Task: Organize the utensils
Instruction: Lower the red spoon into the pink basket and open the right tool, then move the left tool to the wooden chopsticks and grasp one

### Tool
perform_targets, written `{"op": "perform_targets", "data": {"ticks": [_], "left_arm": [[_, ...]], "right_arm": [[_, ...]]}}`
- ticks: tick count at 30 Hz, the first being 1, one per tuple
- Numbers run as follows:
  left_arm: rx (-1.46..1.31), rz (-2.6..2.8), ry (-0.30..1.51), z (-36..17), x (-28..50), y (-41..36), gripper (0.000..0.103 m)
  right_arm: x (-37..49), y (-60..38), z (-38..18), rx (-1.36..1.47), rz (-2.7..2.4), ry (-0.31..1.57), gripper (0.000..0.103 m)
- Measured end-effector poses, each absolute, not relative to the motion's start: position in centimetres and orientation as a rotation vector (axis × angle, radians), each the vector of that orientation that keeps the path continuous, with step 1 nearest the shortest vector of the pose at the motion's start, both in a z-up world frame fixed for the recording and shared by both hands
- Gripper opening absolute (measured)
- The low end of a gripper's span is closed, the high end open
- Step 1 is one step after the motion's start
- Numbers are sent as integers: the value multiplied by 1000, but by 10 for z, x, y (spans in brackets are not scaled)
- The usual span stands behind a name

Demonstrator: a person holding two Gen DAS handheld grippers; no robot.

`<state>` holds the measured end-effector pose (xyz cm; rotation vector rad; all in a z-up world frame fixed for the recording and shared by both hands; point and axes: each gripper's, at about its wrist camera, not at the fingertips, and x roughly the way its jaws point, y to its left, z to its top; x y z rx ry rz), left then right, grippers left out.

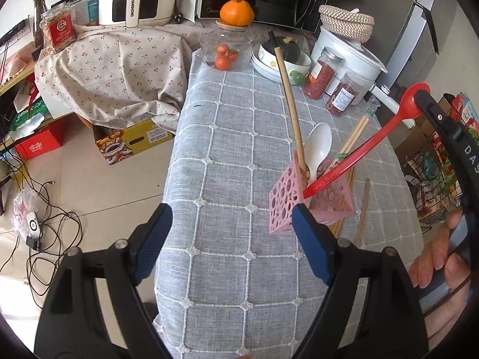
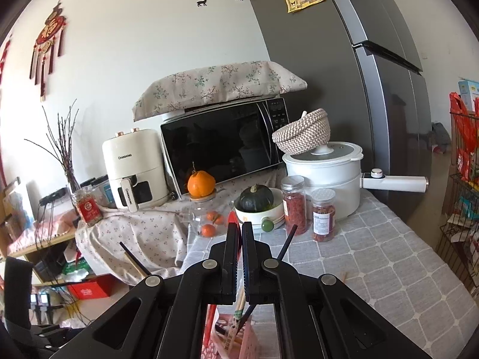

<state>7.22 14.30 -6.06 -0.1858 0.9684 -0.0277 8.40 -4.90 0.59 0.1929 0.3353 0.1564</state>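
Note:
A pink perforated utensil holder (image 1: 283, 209) stands on the grey checked tablecloth (image 1: 227, 155). In it are a long wooden handle (image 1: 289, 98), a white spoon (image 1: 318, 146) and chopsticks (image 1: 354, 134). My right gripper (image 1: 420, 100) is shut on a red spoon (image 1: 386, 128) near its bowl, and the handle tip slants down into the holder. My left gripper (image 1: 233, 239) is open and empty, its right pad (image 1: 311, 245) just in front of the holder. In the right wrist view, the right gripper (image 2: 239, 227) shows a red spoon sliver (image 2: 232, 218) between its shut fingers, with the holder (image 2: 227, 338) below.
Loose chopsticks (image 1: 363, 212) lie on the cloth right of the holder. Behind are a glass jar (image 1: 227, 48) with an orange on top, stacked bowls (image 1: 281, 65) with a dark squash, two jars (image 1: 321, 77), a white pot (image 1: 350, 59) and a microwave (image 2: 221, 146). The table's left edge (image 1: 176, 149) drops to a cable-strewn floor.

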Motion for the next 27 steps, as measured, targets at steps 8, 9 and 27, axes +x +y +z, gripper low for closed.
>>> {"op": "perform_targets", "data": {"ticks": [8,9,27], "left_arm": [[-173,-18,981,-64,74,144,82],[-171,-22,981,-64,74,143,82],[-89,-150,937,-47,68,97,82]], "right_arm": [[91,-43,-18,201,168,401,4],[91,-43,-20,200,176,413,4],[75,-130,18,220,194,531,69]]}}
